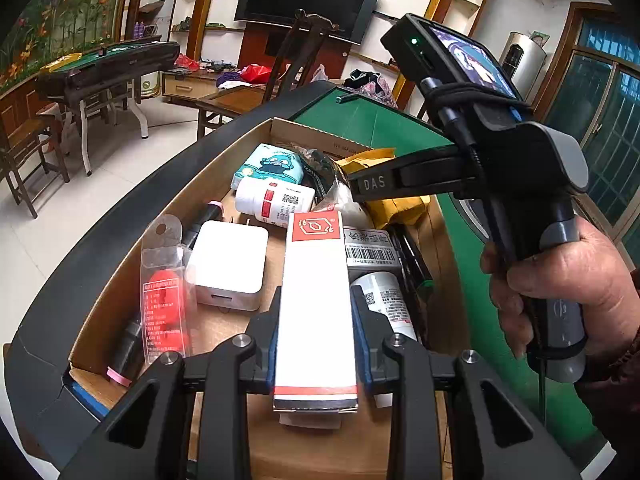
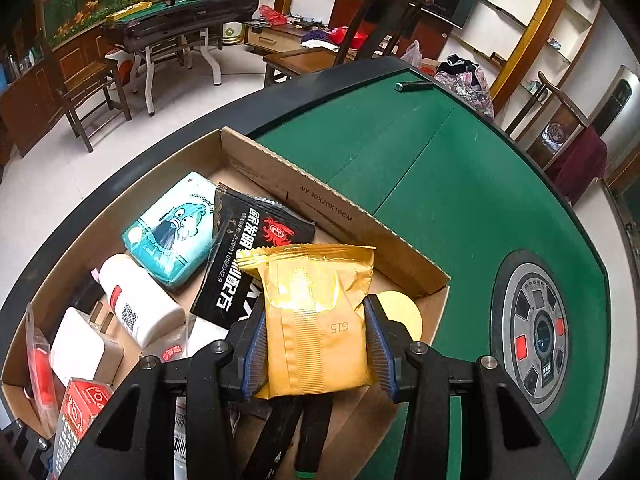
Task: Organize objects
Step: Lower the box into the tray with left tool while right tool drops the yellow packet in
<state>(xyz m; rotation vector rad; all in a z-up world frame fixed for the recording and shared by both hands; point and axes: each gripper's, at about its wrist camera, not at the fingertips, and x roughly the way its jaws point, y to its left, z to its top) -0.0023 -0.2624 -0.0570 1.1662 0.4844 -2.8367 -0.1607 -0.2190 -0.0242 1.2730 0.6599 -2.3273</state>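
A cardboard box (image 1: 100,304) on the green table holds several items. My left gripper (image 1: 316,340) is shut on a long white carton with a red logo (image 1: 316,304), held over the box. My right gripper (image 2: 320,344) is shut on a gold foil packet (image 2: 320,320), held above the box's right corner. In the left wrist view the right gripper (image 1: 360,188) reaches in from the right, and the gold packet (image 1: 396,204) shows there too. The white carton's end also shows in the right wrist view (image 2: 80,408).
In the box lie a teal tissue pack (image 2: 172,228), a black crab-print pouch (image 2: 248,256), a white bottle (image 2: 140,304), a white charger (image 1: 228,264) and a red blister pack (image 1: 164,296). The green table (image 2: 460,184) has a round control panel (image 2: 536,336) and a dark pen (image 2: 412,86).
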